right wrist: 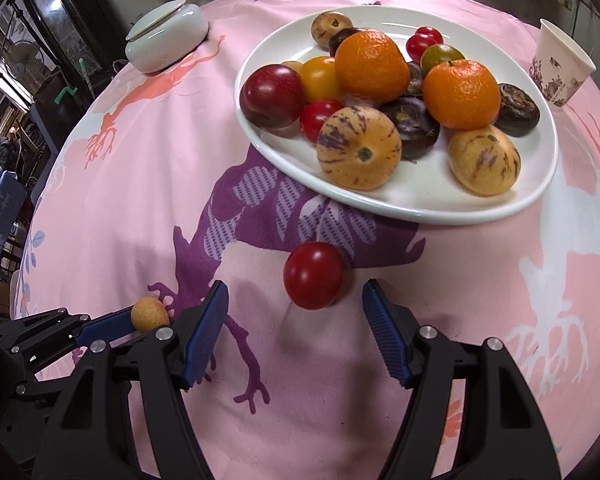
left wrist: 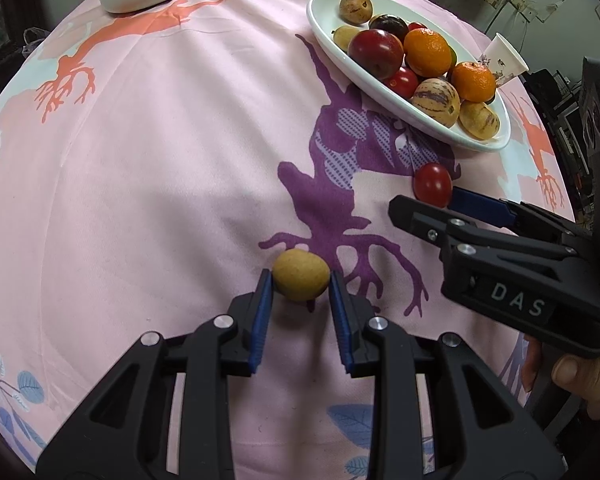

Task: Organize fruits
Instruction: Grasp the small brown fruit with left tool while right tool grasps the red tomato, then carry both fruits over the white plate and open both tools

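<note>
A small tan round fruit (left wrist: pixel 300 280) sits low on the pink tablecloth, and my left gripper (left wrist: pixel 301 276) is shut on it, both blue pads against its sides. The right wrist view shows that fruit (right wrist: pixel 149 313) at the lower left, beside a left finger (right wrist: pixel 104 326). A red cherry tomato (right wrist: pixel 314 275) lies on the cloth just in front of the white oval plate (right wrist: pixel 420 212). My right gripper (right wrist: pixel 295 286) is open with the tomato between its tips, pads clear of it. The left wrist view has the right gripper (left wrist: pixel 424 199) by the tomato (left wrist: pixel 433 184), below the plate (left wrist: pixel 380 92).
The plate holds several fruits: tangerines, striped yellow melons, a red plum, tomatoes, dark chestnut-like ones. A white lidded jar (right wrist: pixel 166 40) stands at the back left, a paper cup (right wrist: pixel 562 68) at the back right. A person's hand (left wrist: pixel 580 376) holds the right gripper. The round table's edge curves close by.
</note>
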`<action>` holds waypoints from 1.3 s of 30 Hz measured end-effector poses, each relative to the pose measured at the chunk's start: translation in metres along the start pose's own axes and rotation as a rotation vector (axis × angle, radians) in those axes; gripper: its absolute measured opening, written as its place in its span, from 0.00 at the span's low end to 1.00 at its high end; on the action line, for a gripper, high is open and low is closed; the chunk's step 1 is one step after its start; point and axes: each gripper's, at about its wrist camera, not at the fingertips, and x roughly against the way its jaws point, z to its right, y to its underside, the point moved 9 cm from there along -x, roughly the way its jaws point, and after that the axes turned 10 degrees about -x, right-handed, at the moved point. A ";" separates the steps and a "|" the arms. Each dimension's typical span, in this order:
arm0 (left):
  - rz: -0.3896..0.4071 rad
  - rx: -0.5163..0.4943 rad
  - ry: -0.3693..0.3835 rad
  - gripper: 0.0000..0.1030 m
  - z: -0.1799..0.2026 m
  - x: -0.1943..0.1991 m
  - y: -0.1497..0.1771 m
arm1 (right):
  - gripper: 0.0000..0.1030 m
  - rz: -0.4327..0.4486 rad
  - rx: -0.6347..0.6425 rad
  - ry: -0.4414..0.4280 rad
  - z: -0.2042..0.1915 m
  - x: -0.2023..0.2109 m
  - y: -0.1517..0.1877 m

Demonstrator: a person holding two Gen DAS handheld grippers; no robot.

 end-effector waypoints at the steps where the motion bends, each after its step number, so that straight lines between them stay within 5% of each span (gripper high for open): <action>1: 0.000 -0.001 -0.002 0.28 0.000 0.000 0.000 | 0.60 0.001 0.000 0.003 0.001 0.000 0.000; 7: 0.000 -0.007 -0.009 0.28 0.002 0.000 -0.001 | 0.28 0.000 -0.015 0.019 0.010 0.002 -0.004; 28: -0.009 -0.030 -0.014 0.28 0.011 0.006 -0.002 | 0.27 -0.003 -0.097 -0.028 0.055 0.048 0.036; 39: 0.048 -0.089 -0.012 0.26 0.031 0.030 -0.026 | 0.27 0.057 -0.144 -0.077 0.066 0.074 0.024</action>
